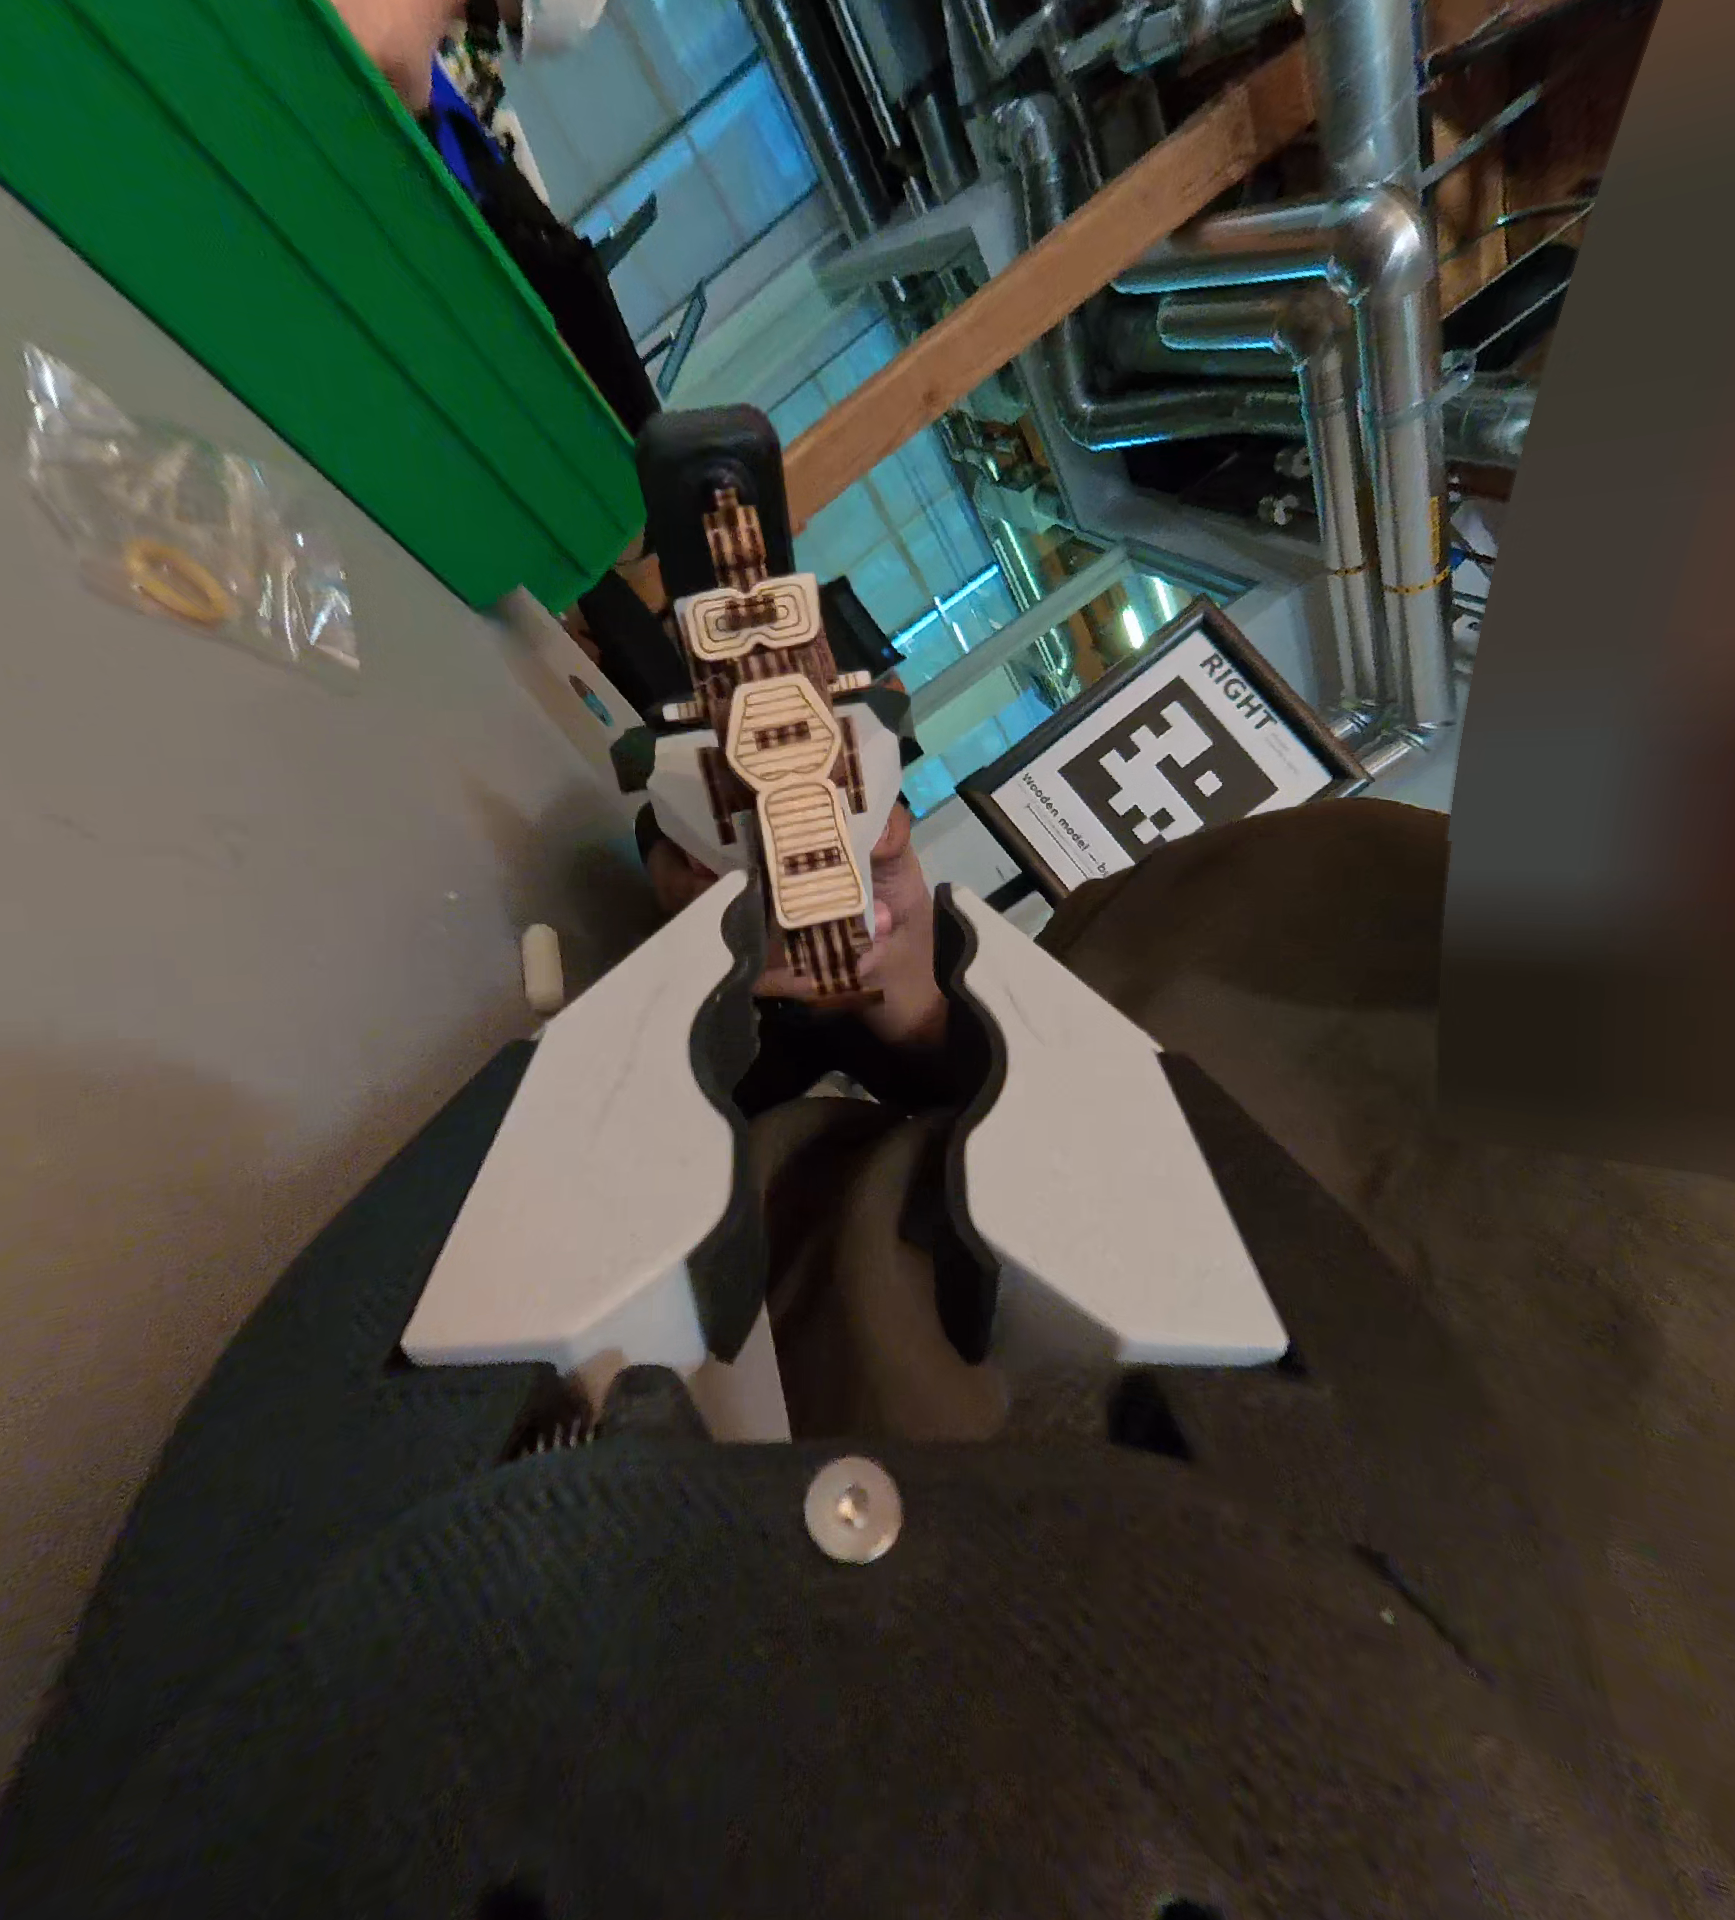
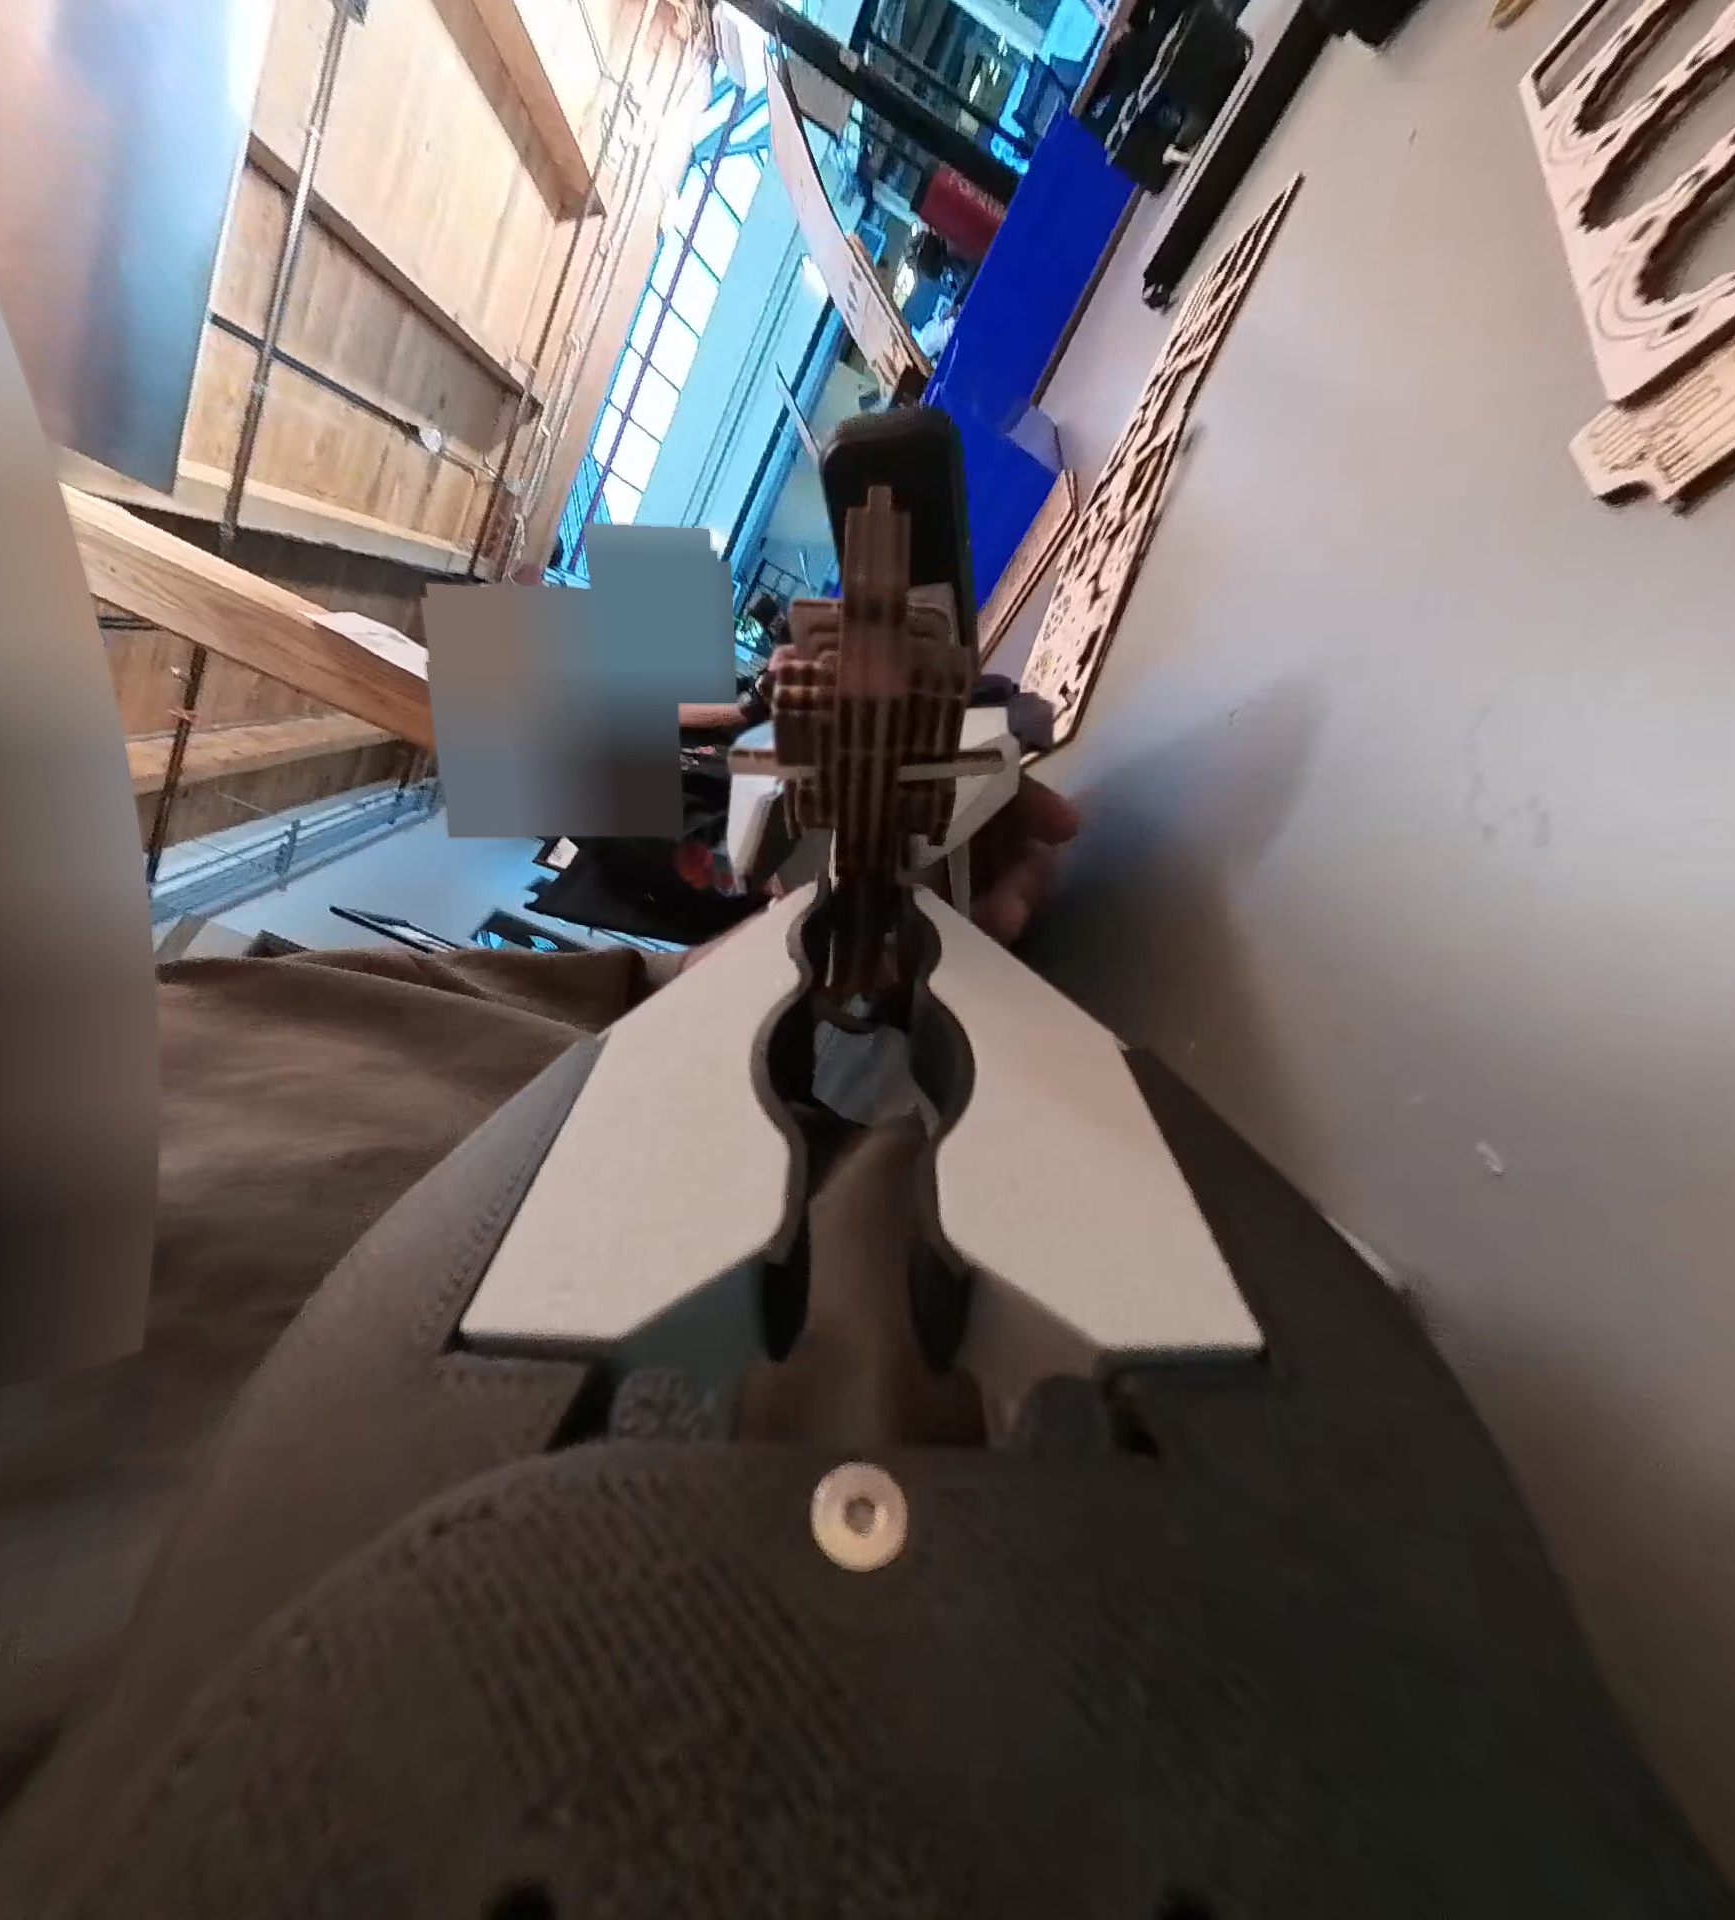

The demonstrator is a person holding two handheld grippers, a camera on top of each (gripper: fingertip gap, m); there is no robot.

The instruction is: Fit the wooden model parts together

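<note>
While the wooden model (image 1: pixel 790 769) is held aloft off the bench (image 1: pixel 219 831) between both tools, the left gripper (image 1: pixel 837 940) has its fingers spread, tips either side of the model's near end; the right gripper (image 2: pixel 863 925) is clenched on it. Recommendation: align squarely, then press gently, supporting the layered stack.

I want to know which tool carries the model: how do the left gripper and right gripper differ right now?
The right gripper is shut on the wooden model, while the left gripper is open and grips nothing. The right gripper's fingertips pinch the model's end; the left gripper's fingertips stand wide apart on either side of the opposite end. Both have white fingers with dark pads, and they face each other along the model.
</note>
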